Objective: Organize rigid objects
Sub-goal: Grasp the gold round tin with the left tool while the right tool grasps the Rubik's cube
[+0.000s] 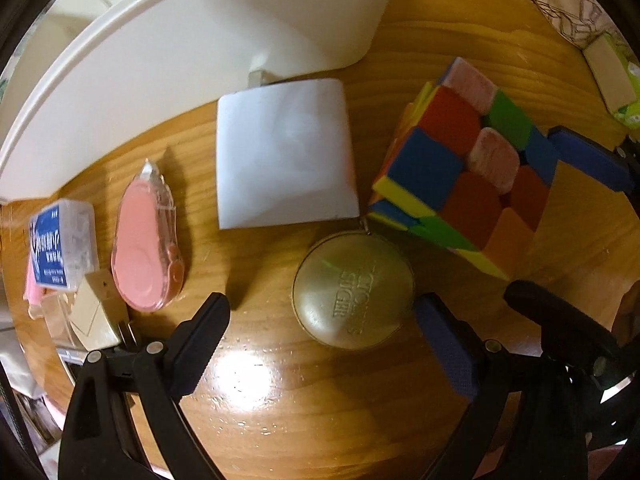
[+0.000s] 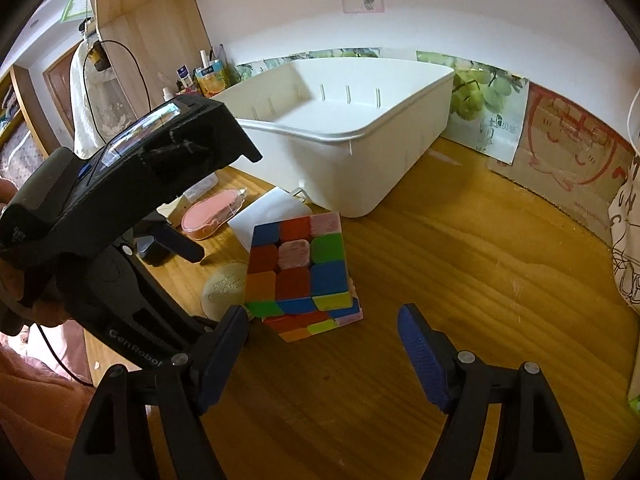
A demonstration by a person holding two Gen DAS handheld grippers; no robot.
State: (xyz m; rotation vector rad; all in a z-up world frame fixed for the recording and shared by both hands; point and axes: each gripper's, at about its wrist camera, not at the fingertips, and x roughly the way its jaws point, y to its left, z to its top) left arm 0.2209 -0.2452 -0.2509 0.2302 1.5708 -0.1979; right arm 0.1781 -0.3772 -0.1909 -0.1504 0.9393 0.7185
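Note:
My left gripper (image 1: 320, 320) is open over the wooden desk, its jaws either side of a round gold tin (image 1: 353, 290); whether the right pad touches the tin I cannot tell. Beyond it lie a white square charger (image 1: 280, 156), a pink correction-tape dispenser (image 1: 146, 244), a small clear box with a blue label (image 1: 60, 244) and a colourful puzzle cube (image 1: 460, 184). My right gripper (image 2: 324, 344) is open and empty just in front of the cube (image 2: 302, 272). The white plastic bin (image 2: 352, 140) stands behind the objects, and nothing shows inside it.
The left gripper's body (image 2: 120, 200) fills the left of the right wrist view. A small cream-coloured plug adapter (image 1: 94, 316) lies at the desk's left edge. Posters and cardboard (image 2: 560, 160) lean on the back wall. Bottles (image 2: 208, 76) stand behind the bin.

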